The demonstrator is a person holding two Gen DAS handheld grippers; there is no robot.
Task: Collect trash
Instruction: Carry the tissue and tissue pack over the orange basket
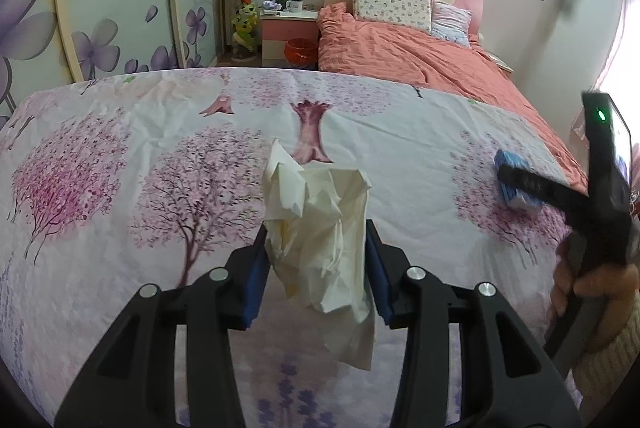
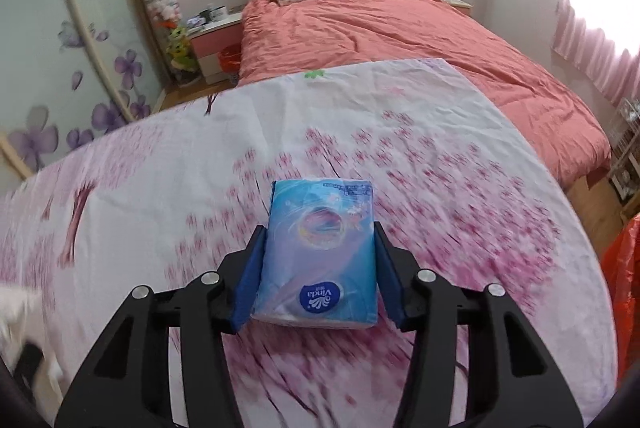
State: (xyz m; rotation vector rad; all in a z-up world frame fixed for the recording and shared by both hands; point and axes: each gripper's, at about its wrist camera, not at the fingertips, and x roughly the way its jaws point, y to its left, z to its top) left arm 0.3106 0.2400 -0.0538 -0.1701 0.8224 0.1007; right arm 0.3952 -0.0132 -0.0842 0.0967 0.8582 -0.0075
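Note:
A crumpled cream tissue paper (image 1: 316, 187) stands up between the blue pads of my left gripper (image 1: 316, 230), which is shut on it above the flowered cloth (image 1: 120, 147). A blue Vinda tissue pack (image 2: 320, 248) lies on the same cloth (image 2: 400, 147). My right gripper (image 2: 319, 230) has one pad against each long side of the pack. In the left wrist view the same pack (image 1: 516, 187) shows at the right edge under a black finger of the right gripper. A person's hand (image 1: 592, 288) holds that gripper's handle.
Beyond the flowered cloth lies a bed with a coral duvet (image 2: 400, 35) and pillows. A small orange bin (image 1: 300, 51) stands by the nightstand (image 1: 288, 23). An orange-red plastic bag (image 2: 624, 268) hangs at the right edge. Wardrobe doors run along the left.

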